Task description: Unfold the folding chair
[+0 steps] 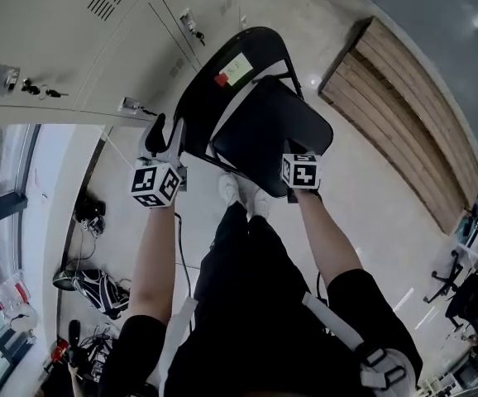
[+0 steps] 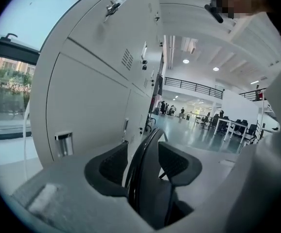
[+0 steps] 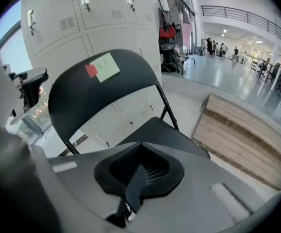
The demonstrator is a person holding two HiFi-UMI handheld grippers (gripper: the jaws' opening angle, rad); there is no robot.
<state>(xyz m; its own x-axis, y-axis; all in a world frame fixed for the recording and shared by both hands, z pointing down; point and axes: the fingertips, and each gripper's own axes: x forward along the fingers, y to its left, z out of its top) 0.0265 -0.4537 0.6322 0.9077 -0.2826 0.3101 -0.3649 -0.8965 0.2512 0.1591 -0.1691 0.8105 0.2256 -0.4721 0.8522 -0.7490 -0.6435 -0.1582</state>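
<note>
Grey lockers behind folding chair; left gripper jaws spread, chair's edge between them; right gripper jaws pressed together, empty.

No writing can be read: the pale green label and small red sticker on the folding chair's backrest show no legible print, and the marker cubes bear only black-and-white square patterns.
</note>
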